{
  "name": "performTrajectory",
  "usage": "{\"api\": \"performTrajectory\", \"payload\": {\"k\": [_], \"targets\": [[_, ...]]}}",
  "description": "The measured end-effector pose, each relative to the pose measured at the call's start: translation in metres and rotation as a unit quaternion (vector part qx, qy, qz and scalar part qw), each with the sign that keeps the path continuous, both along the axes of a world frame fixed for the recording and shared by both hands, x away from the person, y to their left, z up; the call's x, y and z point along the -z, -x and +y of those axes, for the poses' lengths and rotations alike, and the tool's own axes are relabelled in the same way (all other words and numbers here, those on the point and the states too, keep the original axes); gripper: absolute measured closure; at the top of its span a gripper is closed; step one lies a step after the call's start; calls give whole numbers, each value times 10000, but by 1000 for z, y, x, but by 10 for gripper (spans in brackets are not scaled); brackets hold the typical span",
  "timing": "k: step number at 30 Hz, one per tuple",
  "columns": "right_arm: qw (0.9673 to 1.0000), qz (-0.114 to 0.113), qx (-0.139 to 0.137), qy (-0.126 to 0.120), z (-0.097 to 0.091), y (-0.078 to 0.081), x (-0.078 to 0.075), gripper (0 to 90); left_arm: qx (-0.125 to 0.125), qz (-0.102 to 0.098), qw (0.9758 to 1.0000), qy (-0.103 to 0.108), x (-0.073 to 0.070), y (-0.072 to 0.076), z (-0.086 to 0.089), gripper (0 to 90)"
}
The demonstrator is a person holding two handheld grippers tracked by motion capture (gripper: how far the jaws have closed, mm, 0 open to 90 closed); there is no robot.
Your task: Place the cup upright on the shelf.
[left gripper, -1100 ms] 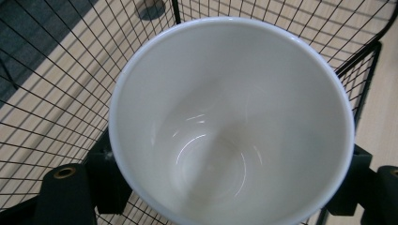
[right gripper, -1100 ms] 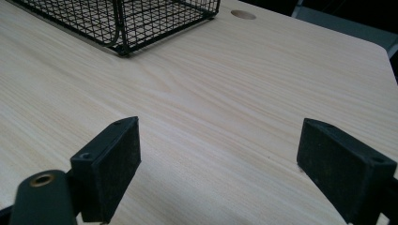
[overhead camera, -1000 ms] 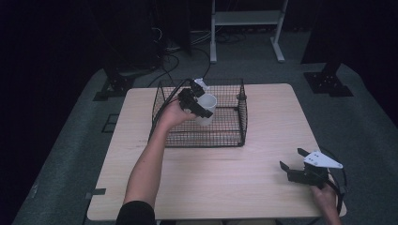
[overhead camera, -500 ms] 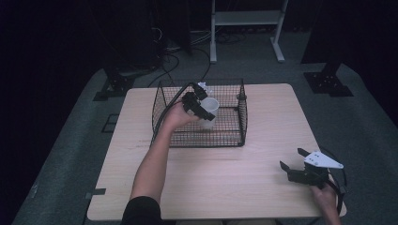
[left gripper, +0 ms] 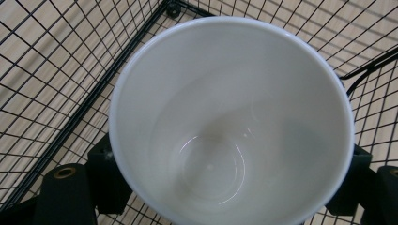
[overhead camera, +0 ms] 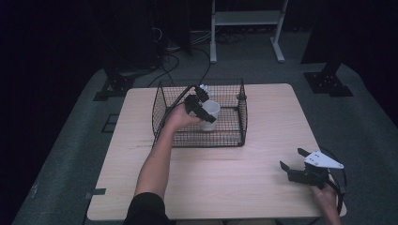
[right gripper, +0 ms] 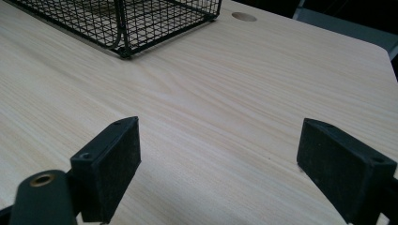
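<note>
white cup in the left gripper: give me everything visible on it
The white cup looks like glossy ceramic or plastic, tapering from a wide round rim to a smaller flat bottom. It is empty, with a faint brownish tinge low on the inner wall. No handle is visible. It stands roughly upright inside the black wire basket, nearer the far wall. The left gripper has its jaws on opposite sides of the outer wall. Whether the base rests on the basket floor is unclear.

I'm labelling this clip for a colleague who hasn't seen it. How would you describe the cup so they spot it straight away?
Start at the light wooden table, then find the black wire basket on its far half. Inside the basket, the left gripper holds a white cup between its jaws. It is the one pale, smooth, solid thing amid the black mesh, and the left gripper view shows it empty.
</note>
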State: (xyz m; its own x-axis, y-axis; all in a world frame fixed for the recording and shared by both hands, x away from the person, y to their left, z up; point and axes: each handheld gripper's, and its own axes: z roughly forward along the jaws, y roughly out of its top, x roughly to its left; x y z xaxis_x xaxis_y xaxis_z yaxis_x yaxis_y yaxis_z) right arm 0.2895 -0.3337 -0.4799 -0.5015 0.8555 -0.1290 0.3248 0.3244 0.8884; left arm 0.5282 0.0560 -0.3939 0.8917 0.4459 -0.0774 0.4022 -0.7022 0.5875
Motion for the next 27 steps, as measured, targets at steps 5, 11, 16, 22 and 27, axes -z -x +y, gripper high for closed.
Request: {"api": "performTrajectory", "payload": {"k": [5, 11, 16, 22, 27], "targets": [[10000, 7, 3, -5, 0, 0, 0, 131, 10, 17, 10000, -59, 4, -2, -1, 211], [10000, 11, -5, 12, 0, 0, 0, 131, 8, 2, 10000, -44, 11, -2, -2, 211], [10000, 11, -8, 9, 0, 0, 0, 131, -84, 89, 9998, 168, 14, -3, 6, 210], [10000, 10, -12, 11, 0, 0, 0, 131, -101, 87, 9999, -27, 13, -1, 10, 209], [10000, 8, -16, 9, 0, 0, 0, 131, -135, 41, 9998, -131, 13, 0, 11, 206]]}}
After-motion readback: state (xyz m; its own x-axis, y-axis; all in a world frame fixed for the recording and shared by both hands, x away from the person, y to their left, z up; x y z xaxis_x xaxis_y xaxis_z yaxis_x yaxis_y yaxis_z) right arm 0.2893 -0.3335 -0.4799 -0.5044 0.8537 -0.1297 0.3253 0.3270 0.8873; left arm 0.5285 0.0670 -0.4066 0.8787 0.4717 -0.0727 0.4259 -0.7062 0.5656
